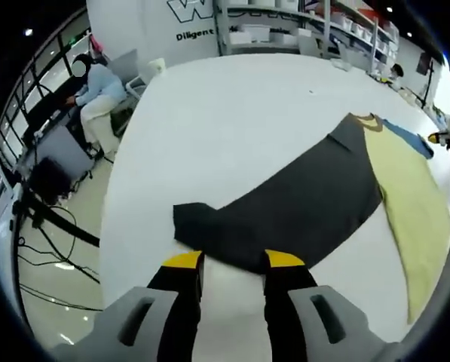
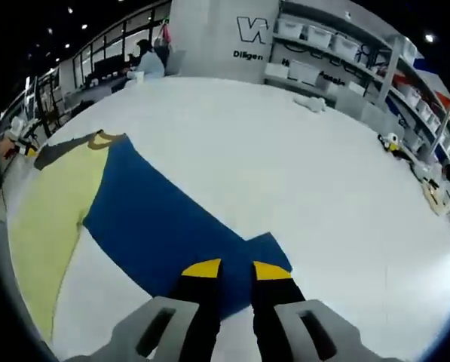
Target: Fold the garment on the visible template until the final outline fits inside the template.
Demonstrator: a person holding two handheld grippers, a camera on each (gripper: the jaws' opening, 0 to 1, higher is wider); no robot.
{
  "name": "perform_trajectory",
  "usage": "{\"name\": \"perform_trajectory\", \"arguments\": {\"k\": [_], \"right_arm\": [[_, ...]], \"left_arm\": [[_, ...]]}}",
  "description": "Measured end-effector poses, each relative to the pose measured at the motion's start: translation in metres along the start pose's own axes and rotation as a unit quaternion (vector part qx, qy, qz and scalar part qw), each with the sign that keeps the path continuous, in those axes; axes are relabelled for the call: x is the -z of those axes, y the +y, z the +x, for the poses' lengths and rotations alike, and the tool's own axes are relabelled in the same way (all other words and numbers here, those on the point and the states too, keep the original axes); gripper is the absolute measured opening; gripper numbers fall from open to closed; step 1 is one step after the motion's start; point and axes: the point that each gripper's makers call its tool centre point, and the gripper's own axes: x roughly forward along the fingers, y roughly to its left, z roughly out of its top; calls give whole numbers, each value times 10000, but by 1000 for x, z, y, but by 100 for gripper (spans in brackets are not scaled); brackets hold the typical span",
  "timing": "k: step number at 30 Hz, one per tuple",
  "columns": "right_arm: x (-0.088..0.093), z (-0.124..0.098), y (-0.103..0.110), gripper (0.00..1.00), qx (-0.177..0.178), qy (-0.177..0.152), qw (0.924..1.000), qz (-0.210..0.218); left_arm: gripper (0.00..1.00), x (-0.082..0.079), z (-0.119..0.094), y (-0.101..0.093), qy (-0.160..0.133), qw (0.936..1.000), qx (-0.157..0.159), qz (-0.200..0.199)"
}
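A garment lies flat on the white table (image 1: 232,121), made of a dark grey panel (image 1: 300,196), a yellow middle panel (image 1: 409,204) and a blue panel (image 2: 157,219). Its mustard collar (image 2: 100,139) points away from both cameras. My left gripper (image 1: 234,262) stands open at the near edge of the grey part, beside the grey sleeve (image 1: 194,222). The jaws of my right gripper (image 2: 236,269) sit over the blue sleeve (image 2: 266,253) with a narrow gap, blue cloth showing between them. In the left gripper view the right gripper (image 1: 439,137) shows far right.
The table edge (image 1: 115,196) runs close on the left, with cables (image 1: 51,241) on the floor below. A person (image 1: 96,87) sits at a desk beyond. Shelves with white bins (image 2: 322,38) stand behind the table. Small items (image 2: 394,142) lie near the far right edge.
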Motion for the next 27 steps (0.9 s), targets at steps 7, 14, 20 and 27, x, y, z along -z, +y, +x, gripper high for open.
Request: {"name": "perform_trajectory", "arguments": {"k": [7,14,20,27], "right_arm": [[-9,7,29,19,-185,-218,9955,-906],[-2,35,43,16,-200,187,9931,-1141],[-3,36,41,1,-31,187,9950,-979],[-11,23,31,0,213,-69,9975,-669]], "left_arm": [[35,2,-3,1,-68,10000,-1,-20],[36,-2,-8,-9,-194,9998,97,-53],[41,-8,-13,-11,-407,9989,195,-79],[49,-14,-16,-18,-647,9971,362,-198]]}}
